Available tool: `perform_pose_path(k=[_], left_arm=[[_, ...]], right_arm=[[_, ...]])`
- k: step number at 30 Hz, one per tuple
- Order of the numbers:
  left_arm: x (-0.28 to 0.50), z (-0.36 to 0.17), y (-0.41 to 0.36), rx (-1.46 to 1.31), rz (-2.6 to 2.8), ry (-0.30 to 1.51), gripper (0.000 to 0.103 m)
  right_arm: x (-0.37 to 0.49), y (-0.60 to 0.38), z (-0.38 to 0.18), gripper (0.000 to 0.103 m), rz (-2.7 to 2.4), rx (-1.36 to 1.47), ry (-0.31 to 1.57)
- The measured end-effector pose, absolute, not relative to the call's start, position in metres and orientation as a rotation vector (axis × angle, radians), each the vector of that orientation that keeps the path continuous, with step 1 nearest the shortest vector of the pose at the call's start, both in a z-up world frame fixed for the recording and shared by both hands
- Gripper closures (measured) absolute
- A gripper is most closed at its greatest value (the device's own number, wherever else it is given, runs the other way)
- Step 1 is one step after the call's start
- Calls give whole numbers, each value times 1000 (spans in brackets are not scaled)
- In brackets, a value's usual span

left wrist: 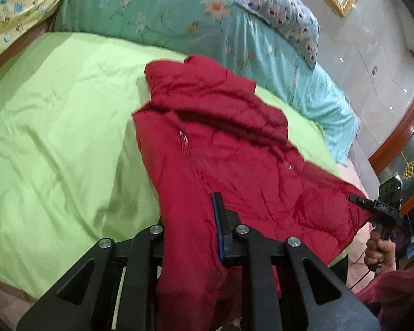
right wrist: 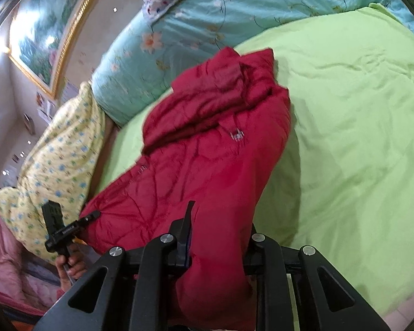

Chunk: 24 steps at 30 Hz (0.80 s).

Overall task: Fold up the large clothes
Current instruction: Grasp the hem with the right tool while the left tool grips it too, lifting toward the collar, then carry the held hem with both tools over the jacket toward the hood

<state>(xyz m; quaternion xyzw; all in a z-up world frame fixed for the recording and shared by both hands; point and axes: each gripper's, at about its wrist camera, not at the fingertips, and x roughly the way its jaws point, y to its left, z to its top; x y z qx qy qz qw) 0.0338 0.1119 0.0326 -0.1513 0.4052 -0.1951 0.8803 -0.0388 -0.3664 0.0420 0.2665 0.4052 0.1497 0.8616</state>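
Left gripper (left wrist: 191,234) angled downward clamping red jacket (left wrist: 220,143), right gripper (right wrist: 218,237) likewise, green bedsheet (left wrist: 55,124)

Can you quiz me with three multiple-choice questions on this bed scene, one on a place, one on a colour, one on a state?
1. Where does the jacket lie?
A. on the green sheet
B. on the floor
C. on a chair

2. What colour is the jacket?
A. blue
B. red
C. black

3. What is the left gripper doing?
A. hanging open above the bed
B. shut on a pillow
C. shut on the jacket's near edge

Answers:
1 A: red fabric spreads over the green sheet, below the floral quilt.
2 B: it is red in both views.
3 C: fabric is bunched between its fingers; the right gripper pinches the same edge.
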Motion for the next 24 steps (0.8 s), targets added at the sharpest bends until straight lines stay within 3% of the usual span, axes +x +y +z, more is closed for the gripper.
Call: perform_pose_path(k=[15, 24], left_arm=[[113, 89, 110, -399, -318, 715, 87], [159, 95, 104, -398, -242, 701, 87]], right_arm=[[30, -391, 83, 83, 317, 675, 680], [77, -402, 89, 83, 272, 710, 654]])
